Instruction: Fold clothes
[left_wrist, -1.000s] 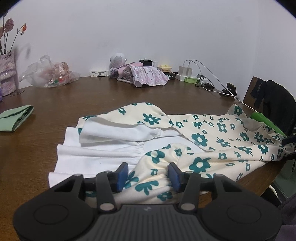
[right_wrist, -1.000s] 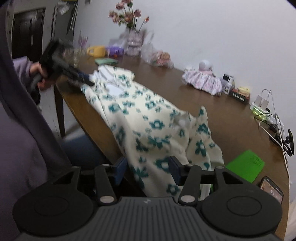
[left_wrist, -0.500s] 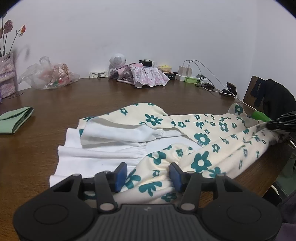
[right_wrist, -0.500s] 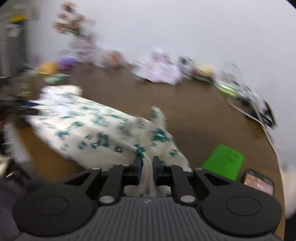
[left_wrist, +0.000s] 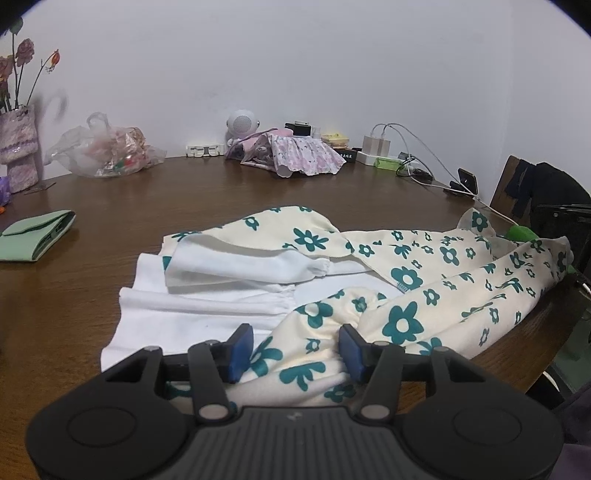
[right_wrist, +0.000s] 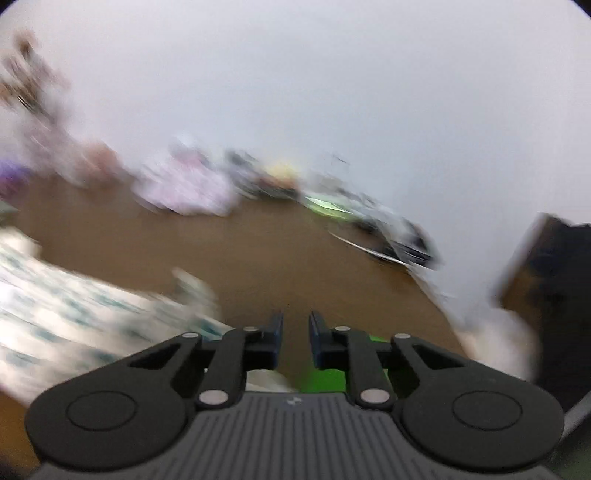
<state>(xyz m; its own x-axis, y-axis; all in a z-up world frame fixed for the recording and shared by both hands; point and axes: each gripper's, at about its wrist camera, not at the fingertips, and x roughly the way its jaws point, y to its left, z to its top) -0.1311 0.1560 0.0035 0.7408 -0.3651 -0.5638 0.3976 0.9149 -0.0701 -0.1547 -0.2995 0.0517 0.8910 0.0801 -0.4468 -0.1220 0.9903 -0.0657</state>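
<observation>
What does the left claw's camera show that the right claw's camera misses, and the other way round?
Only the left view shows the cream garment with teal flowers sharply, its white sleeves folded in, plus the folded green cloth and the open left claw.

Only the right view shows the right claw, its jaws narrowly apart with nothing visible between them.

Both show the brown wooden table, though the right view is badly blurred.

One brown table (left_wrist: 229, 199) carries one cream dress with teal flowers (left_wrist: 424, 273) at its near edge and one folded green cloth (left_wrist: 35, 238) at its left side. Along the table's far edge sit one clear plastic bag (left_wrist: 107, 155), one pink patterned garment (left_wrist: 295, 157) and one white charger block (left_wrist: 376, 144). Two grippers are present, one left gripper (left_wrist: 293, 349) and one right gripper (right_wrist: 296, 341).
</observation>
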